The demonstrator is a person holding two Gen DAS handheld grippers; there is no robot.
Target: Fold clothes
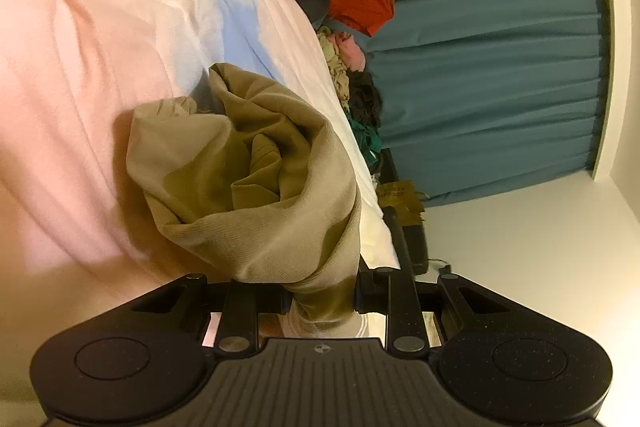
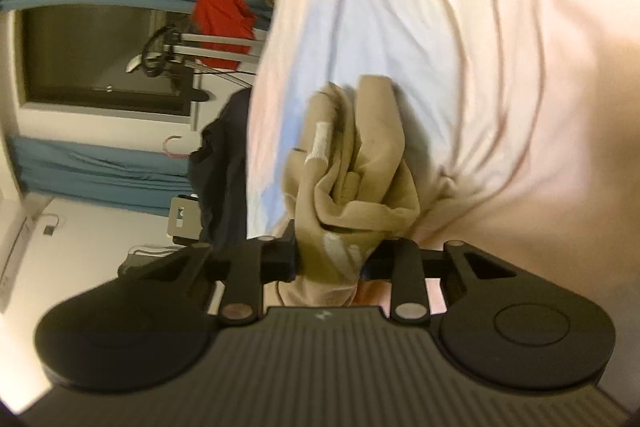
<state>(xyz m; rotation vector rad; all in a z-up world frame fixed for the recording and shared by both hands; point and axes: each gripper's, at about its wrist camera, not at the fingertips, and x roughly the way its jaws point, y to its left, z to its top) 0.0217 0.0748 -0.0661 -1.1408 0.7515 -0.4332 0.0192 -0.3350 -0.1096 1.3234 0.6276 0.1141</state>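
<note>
Now both claws pinch the tan garment [image 1: 248, 163]: the left claw [image 1: 322, 297] and the right claw [image 2: 330, 259] each clamp a bunched end, the cloth hanging crumpled over the bed [image 1: 80, 67].

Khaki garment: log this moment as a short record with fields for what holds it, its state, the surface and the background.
item: khaki garment, bunched and crumpled, not folded
left gripper: jaws shut on a gathered part of the cloth
right gripper: jaws shut on another bunched part; view blurred
label: white tag showing on the cloth
surface: pale sheet, wrinkled, behind the garment
background: teal curtain, clothes pile, red cloth
</note>
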